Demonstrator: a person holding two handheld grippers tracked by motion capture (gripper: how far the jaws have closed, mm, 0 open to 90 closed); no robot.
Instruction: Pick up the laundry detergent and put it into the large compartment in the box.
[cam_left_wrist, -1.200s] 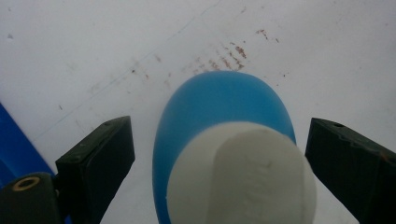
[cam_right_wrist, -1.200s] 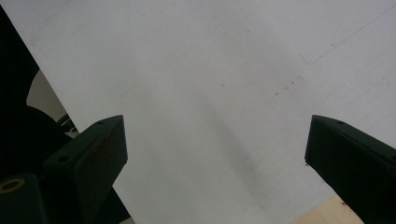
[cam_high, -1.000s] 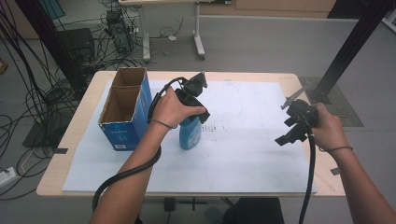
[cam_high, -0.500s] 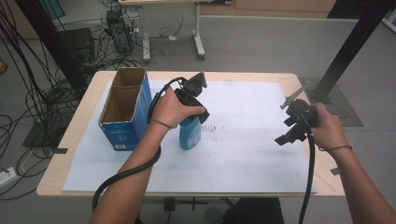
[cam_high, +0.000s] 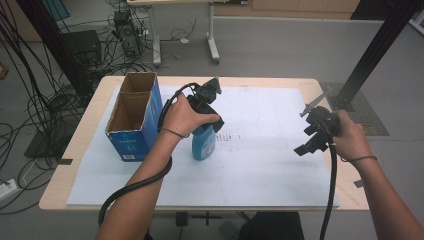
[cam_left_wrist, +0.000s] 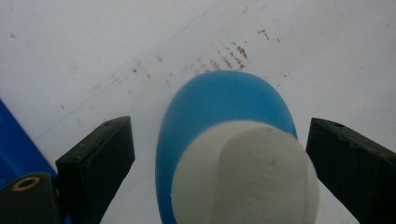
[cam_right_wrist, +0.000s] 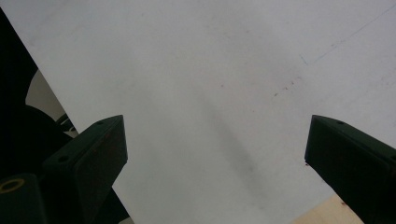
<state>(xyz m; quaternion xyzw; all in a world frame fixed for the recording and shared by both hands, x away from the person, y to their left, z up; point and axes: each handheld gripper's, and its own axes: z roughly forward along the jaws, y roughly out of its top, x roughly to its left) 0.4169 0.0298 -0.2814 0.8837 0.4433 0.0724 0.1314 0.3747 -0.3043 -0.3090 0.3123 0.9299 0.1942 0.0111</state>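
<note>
hovering over the upright blue bottle (cam_left_wrist: 224, 140), left gripper (cam_left_wrist: 219, 154) fingers wide apart, right gripper (cam_right_wrist: 215, 158) likewise, empty

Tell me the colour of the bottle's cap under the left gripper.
White, on a blue bottle; the cap shows best in the left gripper view.

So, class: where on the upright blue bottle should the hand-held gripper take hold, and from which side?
Grip the blue bottle just below its white cap, coming straight down from above. It stands upright, and the left hand-held gripper already has an open jaw on each side of it.
</note>
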